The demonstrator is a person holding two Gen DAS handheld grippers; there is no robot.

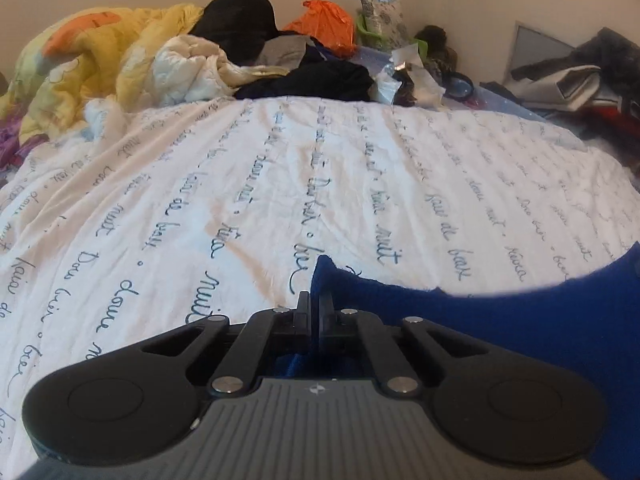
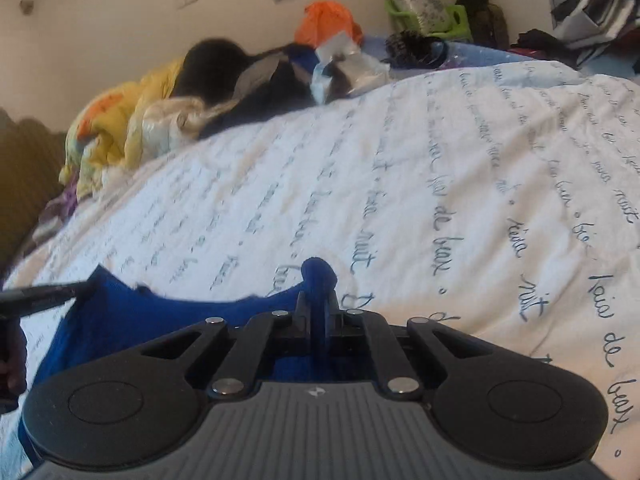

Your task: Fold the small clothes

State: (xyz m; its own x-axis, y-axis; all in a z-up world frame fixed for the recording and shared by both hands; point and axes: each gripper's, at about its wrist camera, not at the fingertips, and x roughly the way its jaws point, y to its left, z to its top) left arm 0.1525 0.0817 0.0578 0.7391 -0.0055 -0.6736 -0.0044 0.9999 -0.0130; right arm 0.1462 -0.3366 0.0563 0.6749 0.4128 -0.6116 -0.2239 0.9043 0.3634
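Blue cloth is stretching from 6 toward 3 o'clock, left gripper and right gripper each pinching a corner for folding.

We see a royal blue garment on the white bedspread, which carries lines of dark blue handwriting. Beyond the bedspread's far edge lie a yellow quilt with orange patches, a black heap and an orange bag. Both grippers are black and grey.
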